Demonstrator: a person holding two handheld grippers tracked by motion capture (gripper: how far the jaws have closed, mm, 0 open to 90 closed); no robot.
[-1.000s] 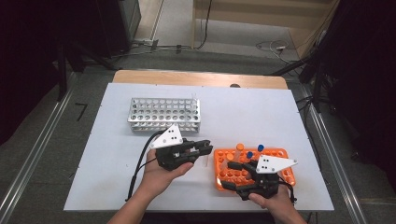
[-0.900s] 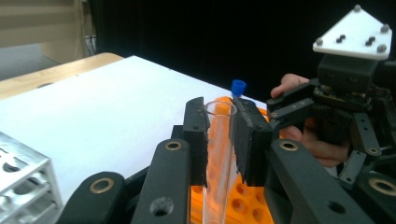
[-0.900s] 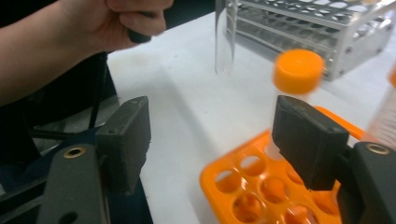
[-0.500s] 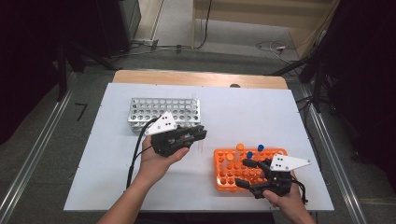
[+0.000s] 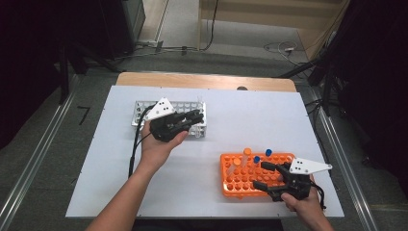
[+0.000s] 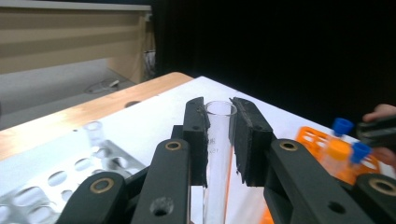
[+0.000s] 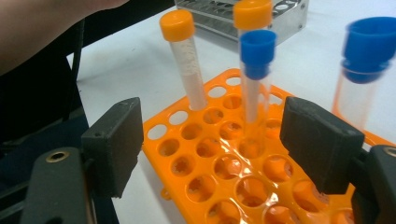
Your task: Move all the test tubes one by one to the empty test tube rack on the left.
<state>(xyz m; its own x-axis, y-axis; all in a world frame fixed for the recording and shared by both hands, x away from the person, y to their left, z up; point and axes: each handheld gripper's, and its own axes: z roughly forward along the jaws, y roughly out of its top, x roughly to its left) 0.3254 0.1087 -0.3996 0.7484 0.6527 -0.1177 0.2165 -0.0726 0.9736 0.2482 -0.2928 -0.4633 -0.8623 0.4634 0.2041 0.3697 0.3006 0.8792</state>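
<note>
Left gripper (image 6: 218,140) clamped on a clear uncapped tube (image 6: 215,158), over the metal rack (image 5: 144,111)

Right gripper (image 7: 212,140) sat spread wide above the orange rack (image 7: 243,182), jaws just been opening, nothing gripped, capped tubes (image 7: 254,79) standing ahead.

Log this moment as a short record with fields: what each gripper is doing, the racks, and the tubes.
left gripper: shut on an uncapped clear tube, above the metal rack
right gripper: jaws open, just been opening, nothing between the pads, over the orange rack
orange rack: holds capped tubes, orange cap and blue cap among them
metal rack: one clear tube stands at its far end
surface: white table
</note>
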